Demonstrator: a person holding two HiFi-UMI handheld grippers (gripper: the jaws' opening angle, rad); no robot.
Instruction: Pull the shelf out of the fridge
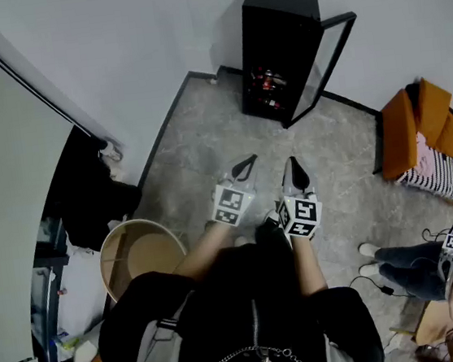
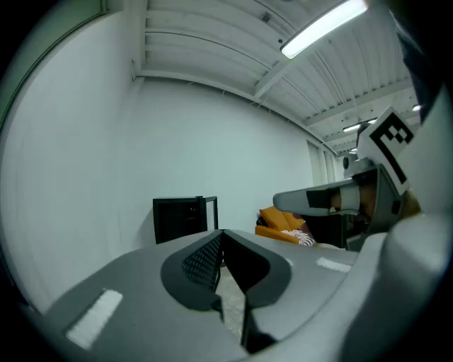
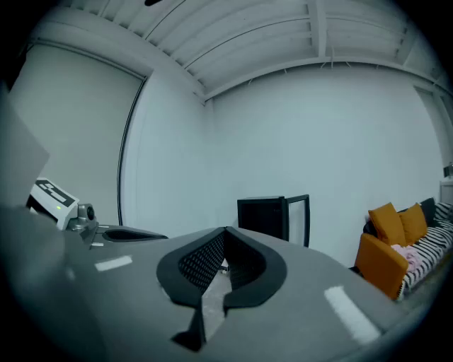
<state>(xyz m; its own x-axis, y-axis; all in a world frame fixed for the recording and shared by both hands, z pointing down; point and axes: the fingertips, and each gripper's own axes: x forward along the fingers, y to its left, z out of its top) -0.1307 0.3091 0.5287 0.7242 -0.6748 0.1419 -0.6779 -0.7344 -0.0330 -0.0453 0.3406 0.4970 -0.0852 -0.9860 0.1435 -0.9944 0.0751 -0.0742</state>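
Note:
A small black fridge [image 1: 280, 51] stands against the far wall with its glass door [image 1: 328, 61] swung open to the right. Red items show on a shelf [image 1: 268, 82] inside it. The fridge [image 2: 180, 218] also shows far off in the left gripper view, and the fridge [image 3: 272, 215] in the right gripper view. My left gripper [image 1: 249, 163] and right gripper [image 1: 294, 168] are held side by side well short of the fridge, pointing toward it. Both are shut and hold nothing.
An orange sofa [image 1: 421, 132] with a striped cushion [image 1: 443, 178] stands at the right. A round tan bin [image 1: 141, 256] sits at my left, beside dark cloth [image 1: 89, 197]. A seated person's legs [image 1: 400, 261] are at the lower right. Grey floor [image 1: 206, 146] lies between me and the fridge.

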